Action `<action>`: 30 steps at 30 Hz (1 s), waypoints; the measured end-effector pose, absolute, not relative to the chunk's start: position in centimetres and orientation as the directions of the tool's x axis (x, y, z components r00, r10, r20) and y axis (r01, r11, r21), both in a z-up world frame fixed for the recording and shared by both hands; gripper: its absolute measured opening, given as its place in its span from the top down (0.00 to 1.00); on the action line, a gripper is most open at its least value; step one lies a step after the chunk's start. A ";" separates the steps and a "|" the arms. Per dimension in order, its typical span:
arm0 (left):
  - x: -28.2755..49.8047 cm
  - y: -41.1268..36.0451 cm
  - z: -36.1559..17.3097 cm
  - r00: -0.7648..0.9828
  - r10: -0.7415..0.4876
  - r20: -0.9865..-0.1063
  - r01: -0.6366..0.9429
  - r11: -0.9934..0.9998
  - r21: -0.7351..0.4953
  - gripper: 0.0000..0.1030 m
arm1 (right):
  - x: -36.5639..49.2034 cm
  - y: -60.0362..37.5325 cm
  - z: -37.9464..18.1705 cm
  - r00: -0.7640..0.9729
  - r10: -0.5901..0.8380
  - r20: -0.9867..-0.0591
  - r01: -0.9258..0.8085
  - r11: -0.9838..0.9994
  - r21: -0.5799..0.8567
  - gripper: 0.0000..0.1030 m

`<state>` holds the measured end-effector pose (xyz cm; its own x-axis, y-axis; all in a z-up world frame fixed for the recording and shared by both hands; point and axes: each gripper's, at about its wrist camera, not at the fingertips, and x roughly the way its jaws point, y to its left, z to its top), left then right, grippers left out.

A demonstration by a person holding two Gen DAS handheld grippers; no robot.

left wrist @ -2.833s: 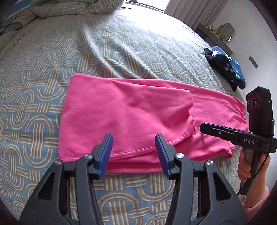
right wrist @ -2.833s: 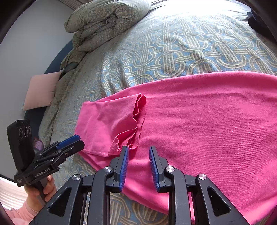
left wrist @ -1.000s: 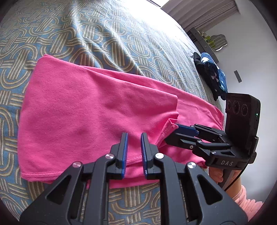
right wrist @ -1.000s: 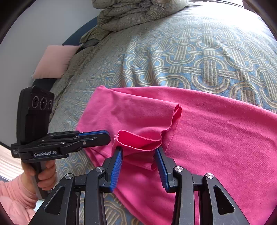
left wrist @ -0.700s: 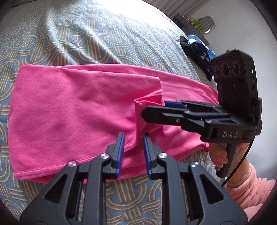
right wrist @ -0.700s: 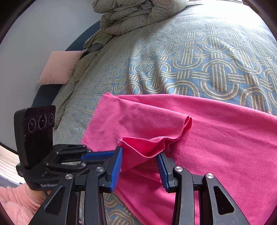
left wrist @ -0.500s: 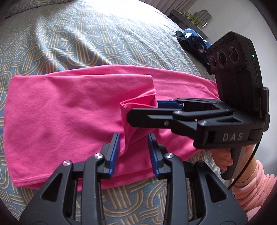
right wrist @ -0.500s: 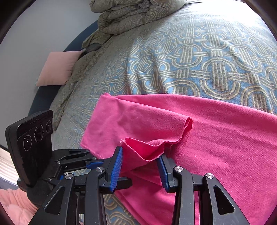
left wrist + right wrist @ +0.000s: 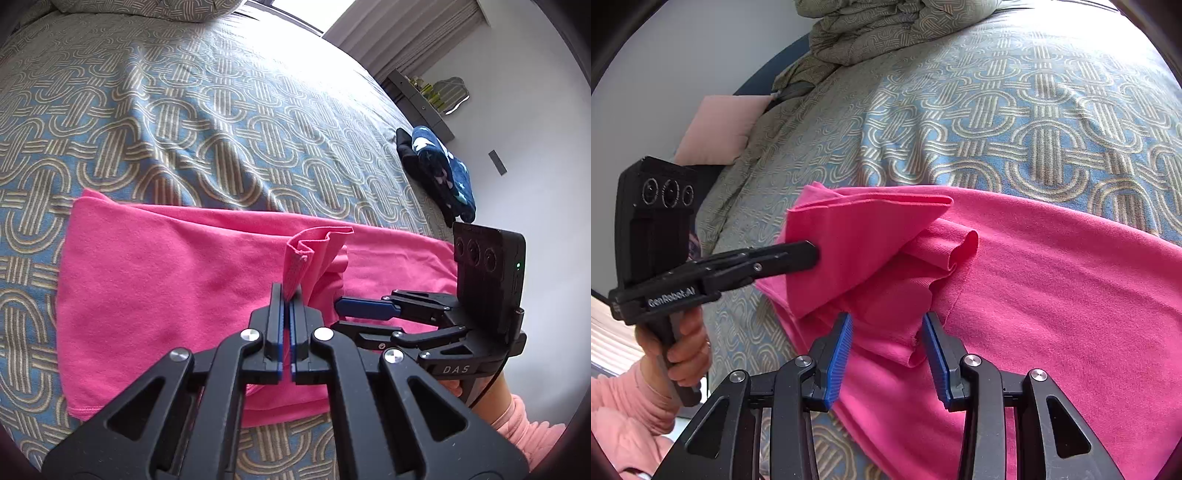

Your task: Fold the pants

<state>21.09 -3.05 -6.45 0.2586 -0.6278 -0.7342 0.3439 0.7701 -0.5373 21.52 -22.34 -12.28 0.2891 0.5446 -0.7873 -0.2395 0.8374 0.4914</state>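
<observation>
**Pants gripped at the near edge of the bed**

While the pink pants (image 9: pixel 155 280) lie flat across the near part of the bed (image 9: pixel 192 122), close to its near edge, the left gripper (image 9: pixel 287 306) has its jaws pressed together on a raised pleat of the fabric, which stands up in small folds just beyond the blue pads (image 9: pixel 281 325). Those jaws have just been closing, with the cloth between them. In the right wrist view the same gripper (image 9: pixel 812 254) comes in from the left, its tip against a lifted flap of the pants (image 9: pixel 1052 280), and a hand (image 9: pixel 683 343) in a pink sleeve (image 9: pixel 624 398) holds its handle.

The right gripper (image 9: pixel 886 343) stands partly open, a bunched fold of the pants lying between its blue pads (image 9: pixel 840 354); whether the pads press the cloth cannot be told. A dark blue garment (image 9: pixel 439 173) with pale stars rests at the bed's far right edge. A rumpled duvet (image 9: pixel 879 26) is heaped at the far left corner, with a pink cushion (image 9: pixel 720 125) beside that edge.
</observation>
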 end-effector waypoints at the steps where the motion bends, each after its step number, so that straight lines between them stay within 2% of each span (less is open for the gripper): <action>1: 21.1 -3.0 -6.3 0.261 -0.629 -0.732 0.346 0.769 -0.537 0.97 | 21.6 -22.3 -12.4 0.295 0.550 -0.781 -0.233 0.834 0.500 0.62; 5: 21.2 -3.1 -6.3 0.261 -0.628 -0.733 0.351 0.769 -0.534 0.97 | 22.5 -22.9 -12.4 0.329 0.577 -0.747 -0.221 0.817 0.533 0.61; 13: 21.4 -2.4 -5.8 0.273 -0.630 -0.727 0.345 0.770 -0.537 0.97 | 22.7 -22.6 -12.3 0.343 0.550 -0.762 -0.218 0.835 0.505 0.61; 30: 22.3 -0.8 -4.4 0.323 -0.648 -0.690 0.317 0.761 -0.566 0.97 | 20.9 -22.4 -13.2 0.240 0.619 -0.748 -0.234 0.785 0.574 0.61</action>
<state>22.33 -0.76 -4.37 0.3232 -0.6479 -0.6898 0.3170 0.7609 -0.5661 20.94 -22.43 -13.18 0.2395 0.6186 -0.7483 -0.2343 0.7848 0.5738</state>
